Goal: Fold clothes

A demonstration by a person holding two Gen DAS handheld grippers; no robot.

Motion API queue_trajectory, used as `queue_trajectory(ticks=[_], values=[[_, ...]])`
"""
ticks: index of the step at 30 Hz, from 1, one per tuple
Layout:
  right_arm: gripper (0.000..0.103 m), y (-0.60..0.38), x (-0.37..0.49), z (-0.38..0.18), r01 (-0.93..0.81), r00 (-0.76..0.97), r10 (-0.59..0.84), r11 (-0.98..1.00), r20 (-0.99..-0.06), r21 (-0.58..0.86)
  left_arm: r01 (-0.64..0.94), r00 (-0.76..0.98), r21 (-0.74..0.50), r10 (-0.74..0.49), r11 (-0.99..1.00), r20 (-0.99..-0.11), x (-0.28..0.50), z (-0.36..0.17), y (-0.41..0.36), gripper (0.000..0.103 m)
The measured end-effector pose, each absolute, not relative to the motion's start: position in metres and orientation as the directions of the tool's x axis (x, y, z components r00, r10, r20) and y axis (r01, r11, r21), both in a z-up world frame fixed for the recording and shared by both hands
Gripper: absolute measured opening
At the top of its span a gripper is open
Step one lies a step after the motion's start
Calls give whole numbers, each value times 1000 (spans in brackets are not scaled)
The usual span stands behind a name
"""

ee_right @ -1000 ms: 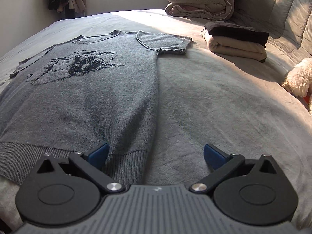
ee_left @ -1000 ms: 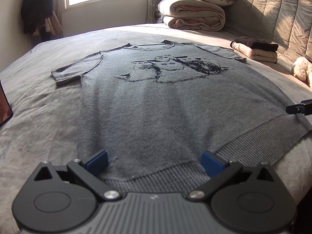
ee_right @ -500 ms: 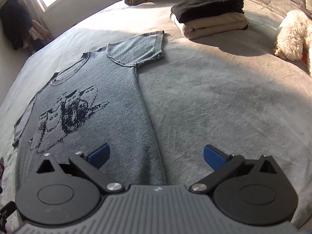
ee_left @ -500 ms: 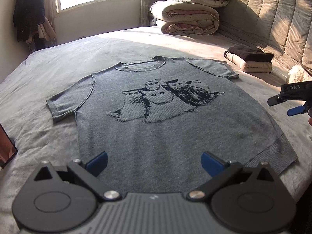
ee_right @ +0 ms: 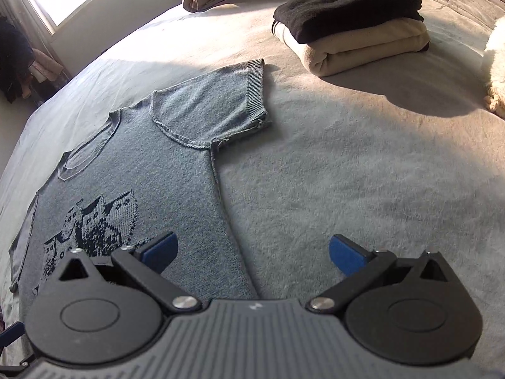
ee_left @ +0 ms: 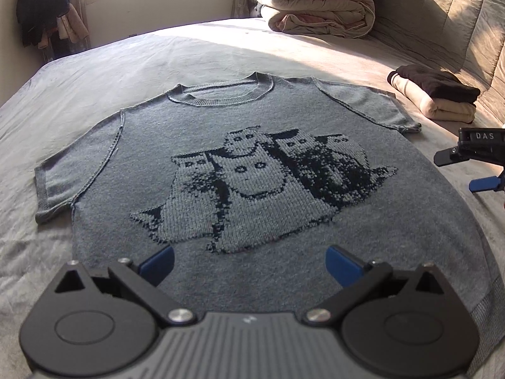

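A grey knitted short-sleeved sweater (ee_left: pixel 252 145) with a dark cat pattern lies flat, face up, on the bed; in the right wrist view the sweater (ee_right: pixel 176 145) fills the left half. My left gripper (ee_left: pixel 249 260) hovers open over its lower middle, nothing between the blue pads. My right gripper (ee_right: pixel 252 251) is open above the sweater's right side seam, below the right sleeve (ee_right: pixel 221 101). In the left wrist view the right gripper (ee_left: pixel 473 170) shows at the right edge, beside the sweater.
A stack of folded clothes (ee_right: pixel 350 25), black on cream, sits beyond the right sleeve, also the folded clothes (ee_left: pixel 438 94) in the left view. Folded duvets (ee_left: pixel 318 6) lie at the bed's far end. A white fluffy toy (ee_right: pixel 495 63) lies at the right. Grey bed cover (ee_right: pixel 363 173) surrounds everything.
Both grippers have lifted from the sweater's hem and moved forward along it toward the sleeves. Both stay open. The sweater has not moved.
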State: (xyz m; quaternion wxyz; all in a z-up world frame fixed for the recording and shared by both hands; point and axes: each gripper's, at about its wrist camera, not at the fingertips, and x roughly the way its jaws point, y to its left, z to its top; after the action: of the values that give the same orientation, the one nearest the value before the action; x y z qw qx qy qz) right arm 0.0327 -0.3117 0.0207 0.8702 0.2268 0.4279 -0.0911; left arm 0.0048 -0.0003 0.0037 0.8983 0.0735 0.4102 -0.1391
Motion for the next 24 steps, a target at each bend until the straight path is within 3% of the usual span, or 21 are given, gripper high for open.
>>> queue_trajectory(ticks=[7,17,21,24], values=[[103,-330,65,11,363,720,-8,857,-694,366,263,649,-49,-214,964,-730,51,-6,-13,102],[101,-363,99,-2,377,832,-75,803,-549,462,249,763,-89,-252,964,-595,100,-23,-42,102],[91,-359,114,-3,355,838,-69,822,-541,445,244,798,-54,-232,968,-557,116,-27,-45,102],[71,-353,130,-5,315,842,-52,856,-538,410,217,791,-107,-239,970,-563,131,-24,-44,102]])
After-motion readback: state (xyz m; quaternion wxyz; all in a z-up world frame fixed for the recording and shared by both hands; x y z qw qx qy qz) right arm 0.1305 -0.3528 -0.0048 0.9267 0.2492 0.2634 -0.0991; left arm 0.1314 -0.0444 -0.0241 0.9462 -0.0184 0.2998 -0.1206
